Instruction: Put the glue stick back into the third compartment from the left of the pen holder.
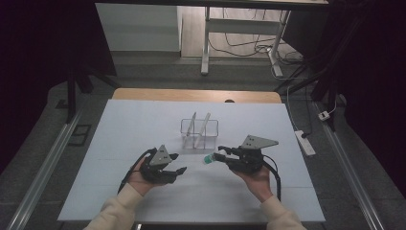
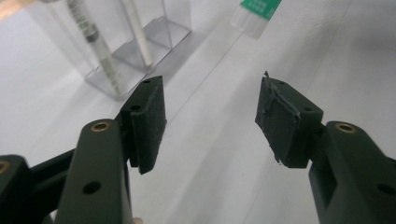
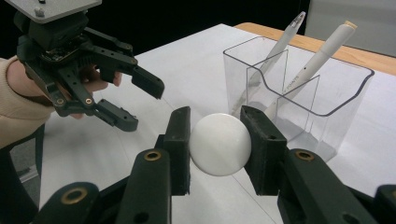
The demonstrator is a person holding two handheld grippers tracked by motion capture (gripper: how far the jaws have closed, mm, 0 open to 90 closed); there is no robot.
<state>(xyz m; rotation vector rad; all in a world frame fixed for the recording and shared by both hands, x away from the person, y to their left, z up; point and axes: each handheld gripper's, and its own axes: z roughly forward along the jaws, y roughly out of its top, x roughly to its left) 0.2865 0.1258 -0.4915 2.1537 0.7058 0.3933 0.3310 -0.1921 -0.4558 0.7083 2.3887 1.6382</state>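
Observation:
A clear plastic holder (image 1: 199, 132) with two white pens stands near the middle of the white table. My right gripper (image 1: 219, 155) is shut on a green-and-white tube (image 1: 208, 158), whose tip points left just in front of the holder. In the right gripper view the tube's rounded white end (image 3: 218, 144) sits pressed between the two pads of the right gripper (image 3: 215, 117), with the holder (image 3: 303, 93) close behind. My left gripper (image 1: 178, 163) stands open with nothing between its jaws, left of the tube. In its own view the left gripper (image 2: 210, 100) faces the holder (image 2: 116, 56) and the tube (image 2: 256, 14).
The white sheet (image 1: 119, 191) covers the table, with a wooden edge (image 1: 143, 93) at the back. The left gripper (image 3: 145, 106) hangs a short way from the tube. A power strip (image 1: 305, 142) and cables lie on the floor to the right.

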